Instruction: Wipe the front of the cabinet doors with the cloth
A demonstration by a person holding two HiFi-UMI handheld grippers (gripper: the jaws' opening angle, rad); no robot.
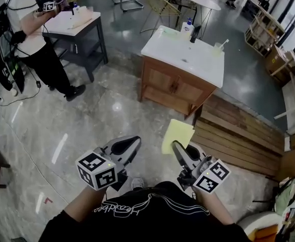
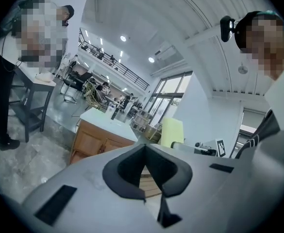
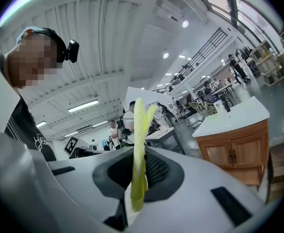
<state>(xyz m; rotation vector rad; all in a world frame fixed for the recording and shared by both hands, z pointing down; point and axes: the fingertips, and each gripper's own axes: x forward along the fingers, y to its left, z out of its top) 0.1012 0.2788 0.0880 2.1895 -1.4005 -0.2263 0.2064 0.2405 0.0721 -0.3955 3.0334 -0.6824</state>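
Note:
The wooden cabinet [image 1: 175, 87] with two doors and a white basin top stands a few steps ahead of me; it also shows as the cabinet [image 2: 97, 141] and the cabinet [image 3: 233, 151] in the gripper views. My right gripper [image 1: 175, 145] is shut on a yellow cloth [image 1: 177, 134], which sticks up flat from the jaws. That cloth [image 3: 139, 144] is pinched edge-on in the right gripper [image 3: 141, 155]. The left gripper [image 1: 132, 141] is held beside it, shut and empty; its tips meet in the left gripper view [image 2: 144, 146]. Both grippers are well short of the doors.
A stack of wooden planks [image 1: 238, 135] lies on the floor right of the cabinet. A person [image 1: 34, 39] stands at a dark table [image 1: 74, 26] at the back left. A bottle [image 1: 187, 26] and a faucet [image 1: 195, 33] sit on the basin top. Chairs and a round table [image 1: 200, 0] stand behind.

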